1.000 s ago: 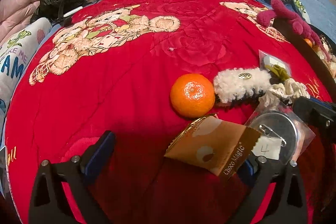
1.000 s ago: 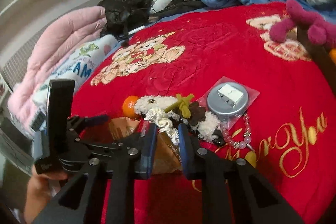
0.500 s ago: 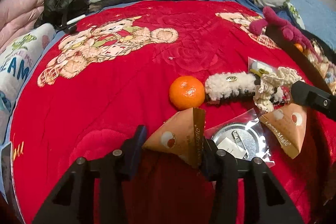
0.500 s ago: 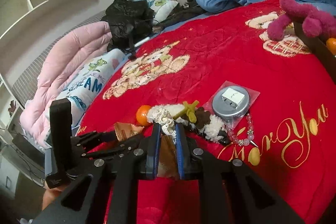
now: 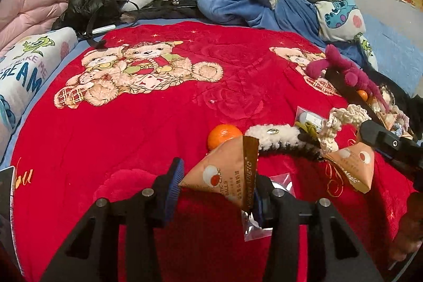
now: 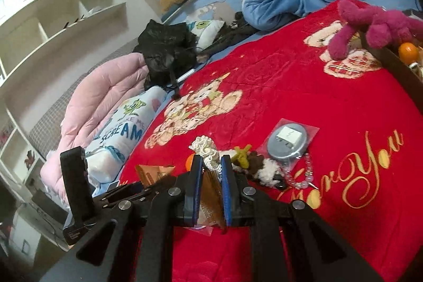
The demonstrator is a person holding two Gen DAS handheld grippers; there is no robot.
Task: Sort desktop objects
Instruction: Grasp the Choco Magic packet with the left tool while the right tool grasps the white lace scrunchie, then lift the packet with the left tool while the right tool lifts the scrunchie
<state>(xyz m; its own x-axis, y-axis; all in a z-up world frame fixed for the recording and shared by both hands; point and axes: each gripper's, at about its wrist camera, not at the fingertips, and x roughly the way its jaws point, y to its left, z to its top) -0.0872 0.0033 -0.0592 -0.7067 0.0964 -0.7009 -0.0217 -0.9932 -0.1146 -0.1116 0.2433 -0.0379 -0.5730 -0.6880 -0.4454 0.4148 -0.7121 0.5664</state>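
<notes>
Red teddy-bear blanket (image 5: 148, 123), cluttered bedroom

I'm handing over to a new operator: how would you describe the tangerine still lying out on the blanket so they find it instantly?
Start at the red blanket with the teddy bears, then drop to its near edge, just beyond the left gripper. The tangerine sits at the left end of the white fluffy hair clip. It is the only round, smooth, orange thing there.
</notes>
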